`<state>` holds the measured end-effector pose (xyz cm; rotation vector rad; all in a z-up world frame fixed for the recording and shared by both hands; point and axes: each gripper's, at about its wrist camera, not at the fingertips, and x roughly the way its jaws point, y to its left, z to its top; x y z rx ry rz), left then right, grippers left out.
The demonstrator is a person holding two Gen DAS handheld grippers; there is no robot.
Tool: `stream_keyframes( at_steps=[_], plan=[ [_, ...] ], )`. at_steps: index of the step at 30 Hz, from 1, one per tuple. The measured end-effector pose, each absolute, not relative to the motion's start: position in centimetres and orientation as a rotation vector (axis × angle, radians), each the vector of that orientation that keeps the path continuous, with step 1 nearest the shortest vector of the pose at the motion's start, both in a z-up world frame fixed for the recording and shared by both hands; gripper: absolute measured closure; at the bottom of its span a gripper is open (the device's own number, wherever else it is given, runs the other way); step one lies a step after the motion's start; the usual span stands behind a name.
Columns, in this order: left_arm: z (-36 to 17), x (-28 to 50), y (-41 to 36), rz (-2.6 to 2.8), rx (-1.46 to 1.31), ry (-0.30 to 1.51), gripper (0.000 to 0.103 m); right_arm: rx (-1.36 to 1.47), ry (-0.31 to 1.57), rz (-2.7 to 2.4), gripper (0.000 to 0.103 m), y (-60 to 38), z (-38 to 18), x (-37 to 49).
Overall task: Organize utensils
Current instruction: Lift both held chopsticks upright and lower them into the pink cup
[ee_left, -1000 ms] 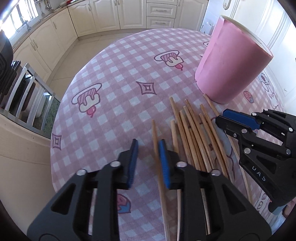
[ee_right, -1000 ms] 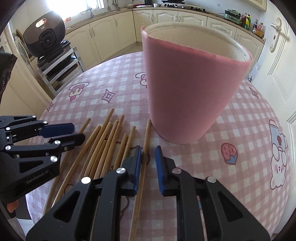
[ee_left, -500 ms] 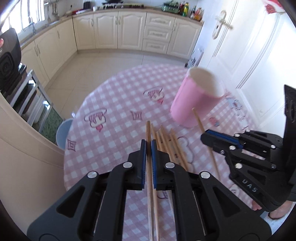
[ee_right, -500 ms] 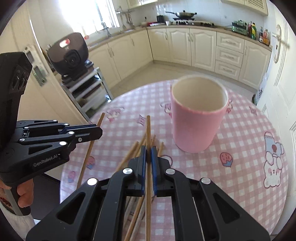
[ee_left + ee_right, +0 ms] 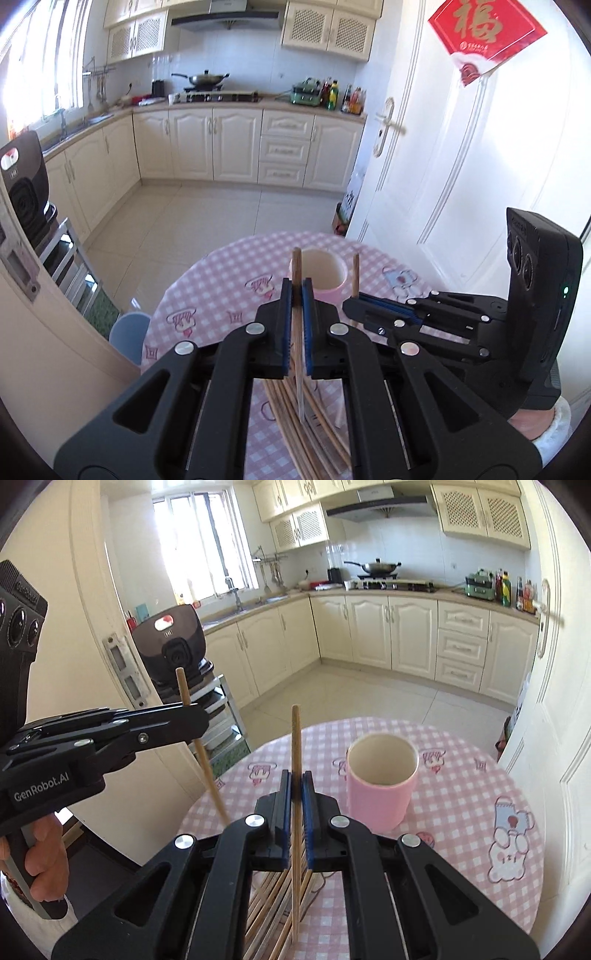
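The left gripper [image 5: 295,291] is pinching one slim, round wooden chopstick [image 5: 296,266] between ribbed blue pads, jaws closed tight on it. The right gripper [image 5: 295,782] is clamping a second chopstick [image 5: 295,738] the same way, upright. The loose chopsticks [image 5: 295,417] are lying bundled on the table below, half hidden by the black gripper bodies. A smooth pink cylindrical cup [image 5: 382,790] is standing empty just beyond them. A pink checked tablecloth [image 5: 461,797] with cartoon prints is covering the round table; cream kitchen cabinets [image 5: 373,631] and pale floor tiles are lying beyond.
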<state>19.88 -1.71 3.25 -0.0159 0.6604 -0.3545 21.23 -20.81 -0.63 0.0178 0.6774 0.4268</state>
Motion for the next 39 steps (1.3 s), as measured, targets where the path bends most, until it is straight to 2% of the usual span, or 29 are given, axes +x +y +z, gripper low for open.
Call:
stream_keyframes(
  at_steps=[18, 24, 28, 39],
  plan=[
    [10.2, 23.7, -4.9, -0.335, -0.069, 0.472, 0.097, -0.058, 0.409, 0.27, 0.099, -23.4, 7.3, 22.3],
    [11.5, 24.4, -5.7, -0.345, -0.078, 0.384, 0.097, -0.09, 0.336, 0.222, 0.099, -23.4, 8.2, 23.1],
    [11.4, 24.7, -5.8, -0.351, -0.084, 0.318, 0.097, -0.083, 0.316, 0.216, 0.099, -23.9, 8.3, 23.4],
    [6.5, 27.4, -5.6, -0.323, -0.087, 0.382, 0.097, -0.053, 0.387, 0.222, 0.099, -25.0, 5.2, 24.7]
  ],
)
